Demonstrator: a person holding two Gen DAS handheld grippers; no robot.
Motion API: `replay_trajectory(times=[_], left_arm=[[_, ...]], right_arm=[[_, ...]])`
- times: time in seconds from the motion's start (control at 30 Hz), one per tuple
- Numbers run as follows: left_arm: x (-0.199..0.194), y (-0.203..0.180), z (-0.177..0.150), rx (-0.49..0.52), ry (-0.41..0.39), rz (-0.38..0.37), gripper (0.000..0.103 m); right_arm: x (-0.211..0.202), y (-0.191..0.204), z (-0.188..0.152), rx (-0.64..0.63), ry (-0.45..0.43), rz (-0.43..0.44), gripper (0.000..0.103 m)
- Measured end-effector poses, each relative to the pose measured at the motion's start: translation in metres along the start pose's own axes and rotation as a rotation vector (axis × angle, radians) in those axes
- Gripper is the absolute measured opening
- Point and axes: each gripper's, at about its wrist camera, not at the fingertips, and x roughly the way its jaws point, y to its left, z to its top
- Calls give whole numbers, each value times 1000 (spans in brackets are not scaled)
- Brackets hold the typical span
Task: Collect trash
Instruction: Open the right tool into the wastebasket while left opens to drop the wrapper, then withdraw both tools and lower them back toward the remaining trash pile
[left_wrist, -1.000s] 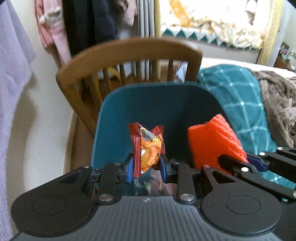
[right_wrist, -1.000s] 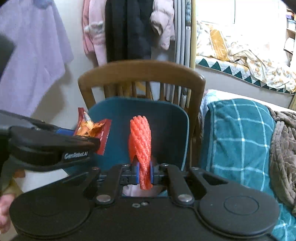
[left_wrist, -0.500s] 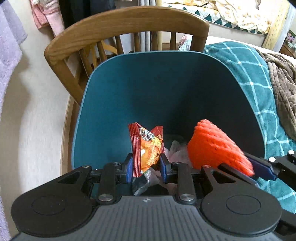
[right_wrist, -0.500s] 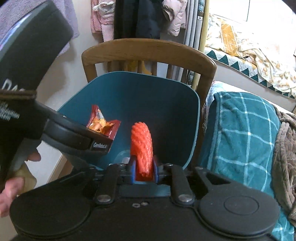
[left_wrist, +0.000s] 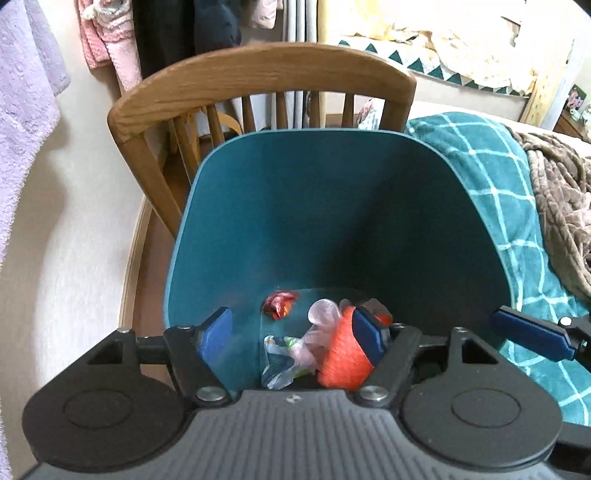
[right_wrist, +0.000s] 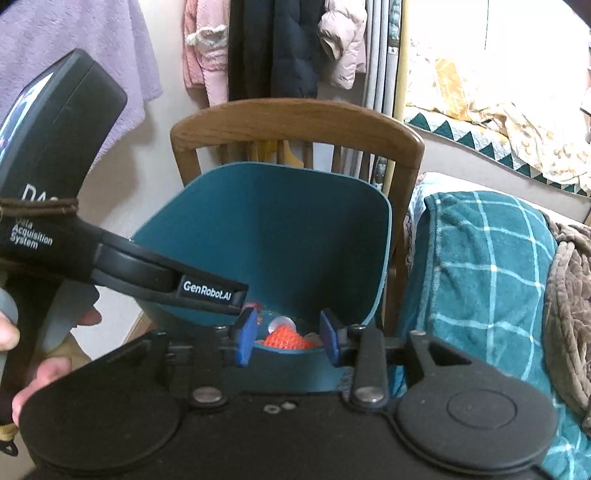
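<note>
Release step over the teal bin (left_wrist: 332, 206). Your left tool (left_wrist: 291, 334) has just been opening and stands wide, nothing between its jaws. Your right tool (right_wrist: 288, 338) has also been parting, empty. On the bin's floor: one red snack wrapper (left_wrist: 280, 303), one clear plastic scrap (left_wrist: 295, 350), one orange foam net (left_wrist: 341, 354). Next, withdraw both tools, probably to fetch more trash.

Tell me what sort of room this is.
Most likely a bedroom: a bed with a teal checked blanket, coats hanging on the wall, and a wooden chair behind the bin.
</note>
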Motion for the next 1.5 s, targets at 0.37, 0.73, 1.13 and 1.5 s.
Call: replay_trajectory(times=[0.37,0.73,1.13,1.5], left_arm=[[-60,8,-25,-7,-112,-17,71],[-110,14,-76,55,-204,-7,71],[-121,40,-156,-27,-246,-11,79],[-57,67,-235,-135,-222,-52,80]], right_arm=[[-45,2,-11,7,-67,48,60],[-91,5,-42,66,-126,116,71],[-107,25,-107,99,-166,175,96],[-55,40,-201,77,-114,158,103]])
